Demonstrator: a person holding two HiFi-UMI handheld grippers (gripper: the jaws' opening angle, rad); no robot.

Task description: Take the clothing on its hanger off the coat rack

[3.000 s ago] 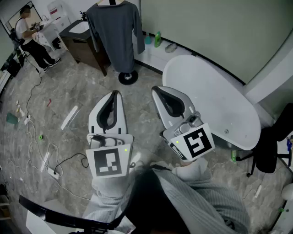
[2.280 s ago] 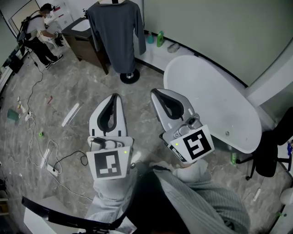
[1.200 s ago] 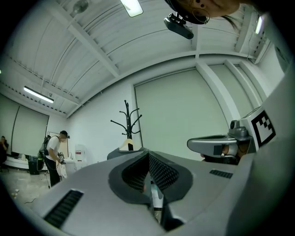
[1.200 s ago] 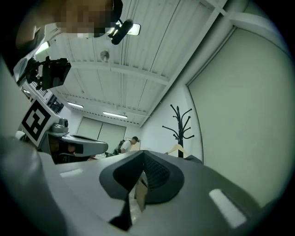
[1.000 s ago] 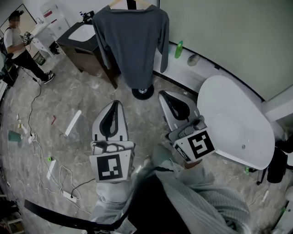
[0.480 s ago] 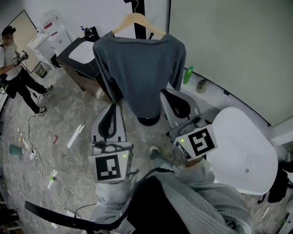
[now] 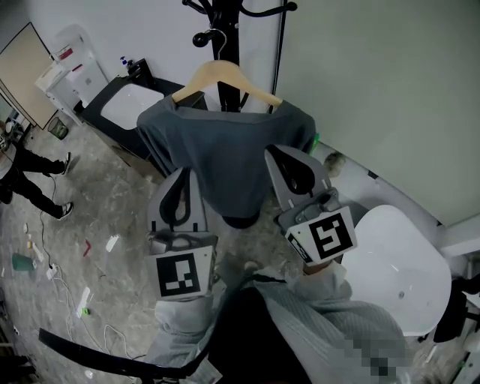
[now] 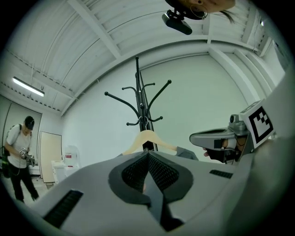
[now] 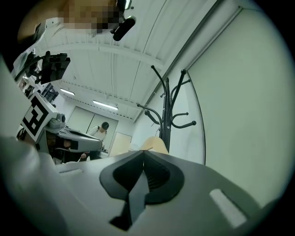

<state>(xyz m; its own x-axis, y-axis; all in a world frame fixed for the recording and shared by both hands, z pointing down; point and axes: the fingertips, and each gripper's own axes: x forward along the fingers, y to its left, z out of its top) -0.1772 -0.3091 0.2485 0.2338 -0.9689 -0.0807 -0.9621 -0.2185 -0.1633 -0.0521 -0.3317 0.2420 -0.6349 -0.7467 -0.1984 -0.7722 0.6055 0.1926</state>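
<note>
Approach stage: left tool (image 7: 187, 172) and right tool (image 7: 274, 151) were both shut and empty, the shirt (image 7: 225, 161) on its hanger (image 7: 255, 85) hung off the rack (image 7: 229, 30) right ahead, so next they'd need opening to grab that hanger.

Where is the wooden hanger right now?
In the head view the wooden hanger hangs top centre on the black coat rack, with the grey shirt draped on it.

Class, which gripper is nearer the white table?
Right. In the head view the right gripper sits just left of the table, its body near the table's edge. The left gripper is farther left, beyond the right one.
</note>
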